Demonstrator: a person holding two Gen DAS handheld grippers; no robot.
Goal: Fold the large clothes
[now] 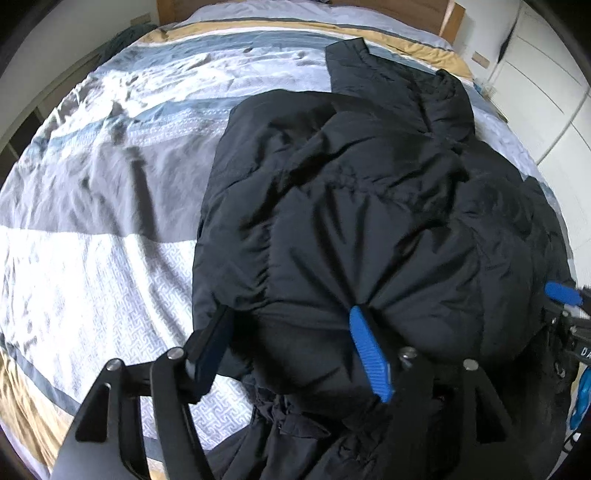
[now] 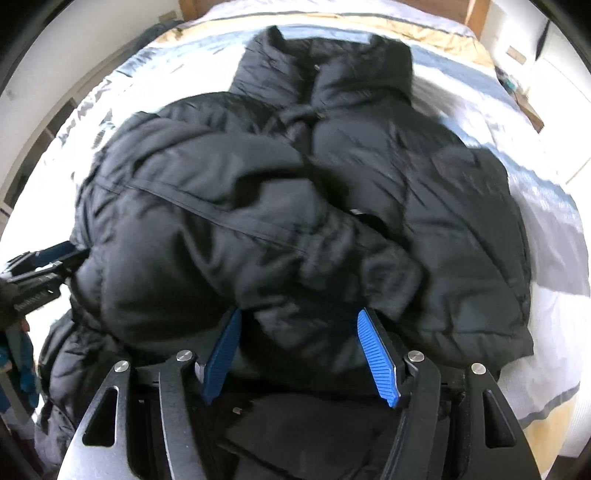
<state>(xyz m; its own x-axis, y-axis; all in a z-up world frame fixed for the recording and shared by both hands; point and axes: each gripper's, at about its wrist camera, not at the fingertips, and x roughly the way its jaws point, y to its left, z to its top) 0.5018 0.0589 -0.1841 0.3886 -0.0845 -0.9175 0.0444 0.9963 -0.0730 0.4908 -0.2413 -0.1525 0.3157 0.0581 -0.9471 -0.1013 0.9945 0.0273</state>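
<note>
A large black puffer jacket lies on the bed, its near hem bunched and folded up toward the collar. It also fills the right wrist view. My left gripper has its jaws wide apart around a thick fold of the hem, blue pad pressed into the fabric. My right gripper also stands wide around a fold of the hem, both blue pads touching fabric. Each gripper shows at the edge of the other's view: the right and the left.
The bed has a blue, grey, white and tan striped cover. A wooden headboard is at the far end. White cupboards stand to the right. Bare cover lies left of the jacket.
</note>
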